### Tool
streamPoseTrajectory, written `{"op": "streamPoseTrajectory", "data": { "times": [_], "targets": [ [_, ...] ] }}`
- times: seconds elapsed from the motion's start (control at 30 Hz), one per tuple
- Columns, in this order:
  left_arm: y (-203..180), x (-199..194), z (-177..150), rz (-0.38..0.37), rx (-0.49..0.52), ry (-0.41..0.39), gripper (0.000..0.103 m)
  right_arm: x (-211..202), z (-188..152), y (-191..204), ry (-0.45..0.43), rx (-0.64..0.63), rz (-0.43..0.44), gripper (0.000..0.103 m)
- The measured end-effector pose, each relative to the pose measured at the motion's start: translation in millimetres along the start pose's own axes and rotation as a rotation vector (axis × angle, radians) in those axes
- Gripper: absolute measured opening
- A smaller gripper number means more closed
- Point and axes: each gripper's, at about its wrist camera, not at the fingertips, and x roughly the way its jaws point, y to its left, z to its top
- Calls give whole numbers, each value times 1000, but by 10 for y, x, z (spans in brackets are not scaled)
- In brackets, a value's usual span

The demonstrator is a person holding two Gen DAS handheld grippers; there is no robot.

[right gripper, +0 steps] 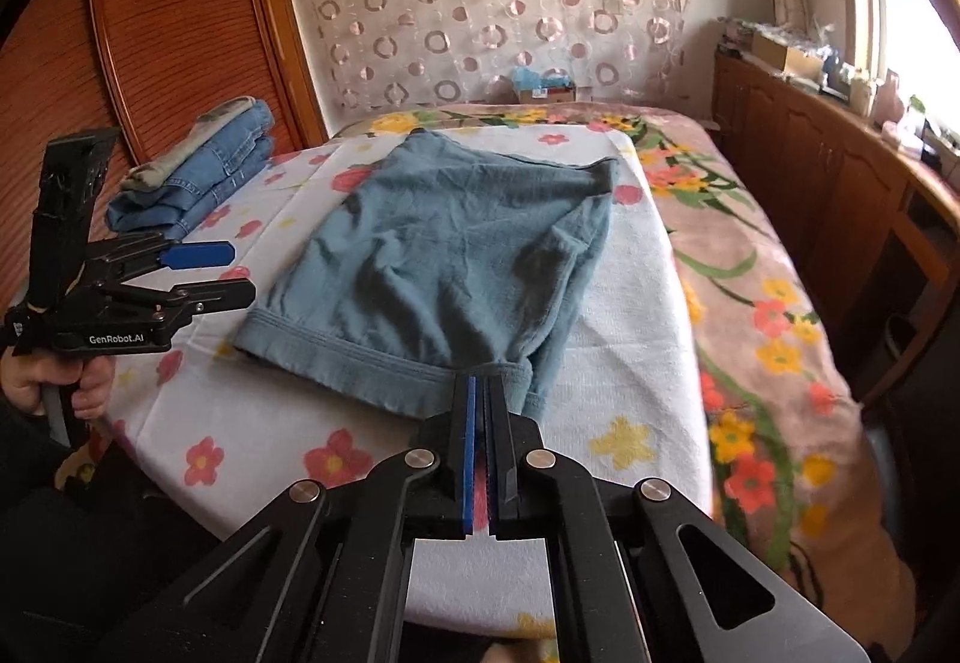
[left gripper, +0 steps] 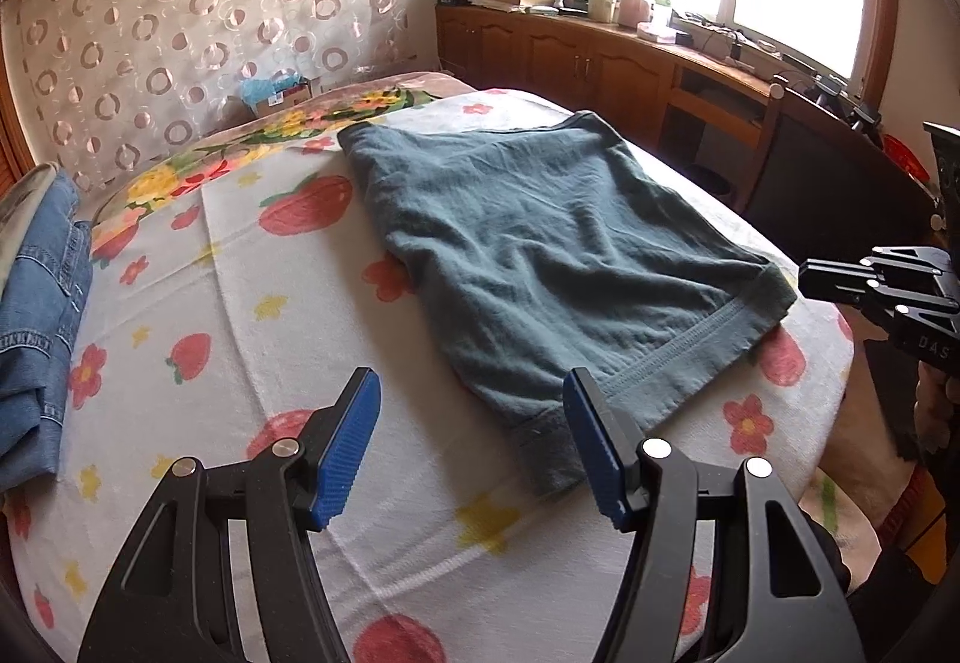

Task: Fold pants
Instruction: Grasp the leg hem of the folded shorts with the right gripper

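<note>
1. Clamping the near hem corner of the teal pants (right gripper: 444, 267), your right gripper (right gripper: 480, 393) has its blue pads pressed together on the cloth.
2. Your left gripper (left gripper: 471, 423) hangs with its jaws apart and nothing between them, just beside the other near corner of the hem.
3. The pants lie flat, folded over, on the strawberry-print towel (left gripper: 252, 315) spread across the bed.
4. Farther left, a folded stack of jeans (right gripper: 204, 171) sits at the towel's edge, well apart from the pants.

Pants (right gripper: 444, 255) on the towel (right gripper: 618, 363) (mid-bed), folded jeans (right gripper: 204, 171) stacked left, cabinets (right gripper: 798, 165) right.
</note>
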Motion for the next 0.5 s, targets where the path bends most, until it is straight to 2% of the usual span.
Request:
{"op": "streamPoseTrajectory", "data": {
  "times": [0.17,0.27,0.33,0.5],
  "targets": [
    [-19,82,-25,-8,-4,18,64,67,-33,-15,20,17,-28,2],
    [-19,129,-55,-15,-9,31,64,79,20,-21,-2,48,-31,3],
    [-14,159,-72,-18,-13,36,64,96,48,-19,-14,60,-29,11],
    [-2,204,-112,-28,-22,43,65,237,50,21,2,56,-33,16]
  ]
}}
